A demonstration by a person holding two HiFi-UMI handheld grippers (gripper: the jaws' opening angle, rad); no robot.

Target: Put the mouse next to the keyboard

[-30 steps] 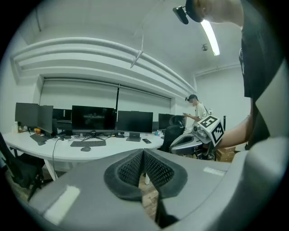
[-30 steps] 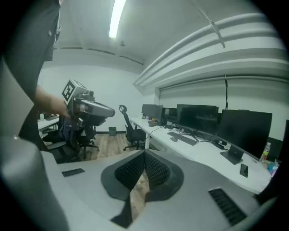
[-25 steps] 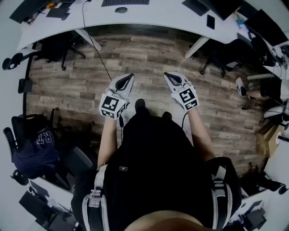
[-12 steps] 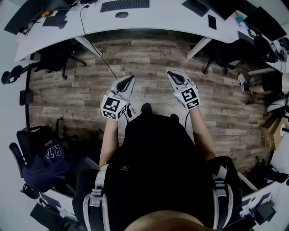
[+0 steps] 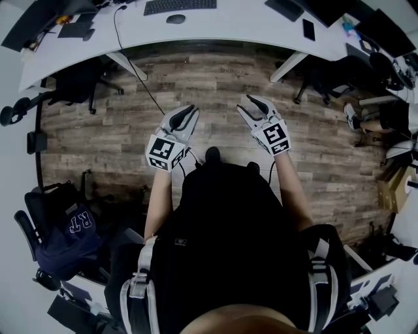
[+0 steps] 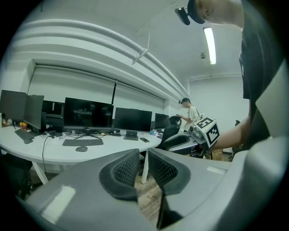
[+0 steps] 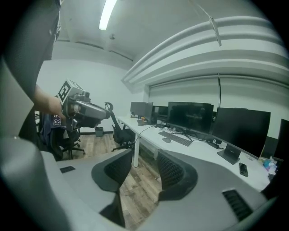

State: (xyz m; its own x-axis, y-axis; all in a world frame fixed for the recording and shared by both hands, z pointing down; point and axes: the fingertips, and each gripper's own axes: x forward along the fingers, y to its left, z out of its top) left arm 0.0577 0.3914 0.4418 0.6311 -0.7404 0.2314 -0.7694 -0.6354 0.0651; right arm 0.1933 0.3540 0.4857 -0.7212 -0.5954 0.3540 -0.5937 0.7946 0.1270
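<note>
Head view: we stand on the wood-plank floor (image 5: 215, 78), well back from the long white desk (image 5: 228, 31), with both grippers raised in front of us. Our left gripper (image 5: 187, 111) shows only a narrow gap between its jaws, which are opening, and nothing but floor is seen through it. Our right gripper (image 5: 251, 104) stands wider, its jaws opening too, with nothing between them. The mouse (image 5: 176, 19) lies on the desk just in front of the keyboard (image 5: 179, 6), on the side nearer us and well apart from either gripper. Open floor separates us from the desk. A black cable (image 5: 140, 81) trails from the desk edge down across the boards towards our left gripper, passing a slanted white desk leg (image 5: 127, 60). A black office chair (image 5: 81, 78) is tucked under the desk to the left. Dark monitors (image 6: 88, 115) line the desk behind the keyboard, and a phone (image 5: 308, 30) lies further right. Another person (image 6: 193, 113) stands at the far end. A dark backpack (image 5: 65, 225) sits at our rear left; we cannot see what it holds
</note>
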